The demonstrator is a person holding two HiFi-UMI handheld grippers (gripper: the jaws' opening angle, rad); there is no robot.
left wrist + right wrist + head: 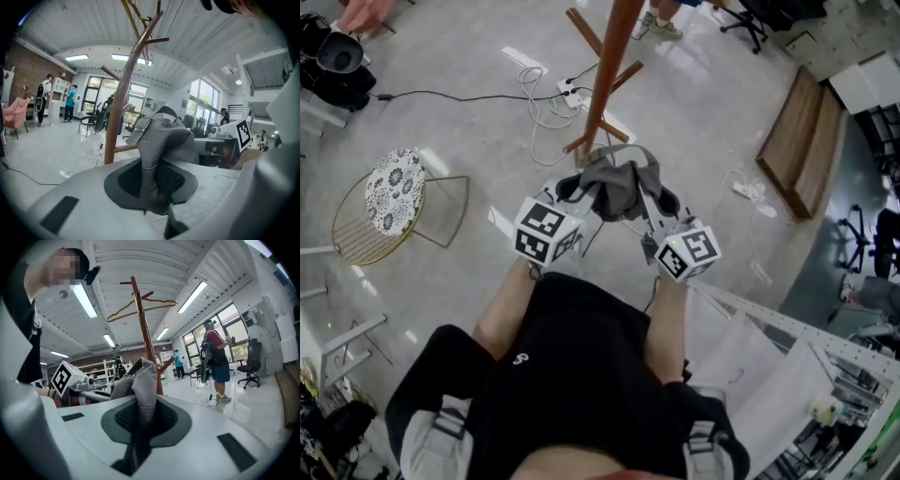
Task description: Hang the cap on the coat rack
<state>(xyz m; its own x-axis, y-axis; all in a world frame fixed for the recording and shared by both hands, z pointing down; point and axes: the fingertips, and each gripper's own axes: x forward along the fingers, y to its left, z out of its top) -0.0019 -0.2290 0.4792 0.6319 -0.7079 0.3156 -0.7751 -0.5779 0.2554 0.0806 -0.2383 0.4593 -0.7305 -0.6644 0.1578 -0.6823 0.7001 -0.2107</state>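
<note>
A grey cap (614,183) hangs between my two grippers, held up in front of the wooden coat rack (605,80). My left gripper (574,195) is shut on the cap's left edge; its own view shows the grey fabric (161,140) pinched between the jaws, with the rack's trunk (123,93) just behind. My right gripper (661,204) is shut on the cap's right edge, where the fabric (143,385) rises from its jaws. The rack's pole (145,341) stands beyond it, with side pegs near the top.
A round patterned stool with a gold wire frame (392,199) stands at the left. Cables and a power strip (567,92) lie by the rack's feet. A wooden panel (806,145) lies at the right, a white frame (787,328) at lower right. People (214,359) stand farther off.
</note>
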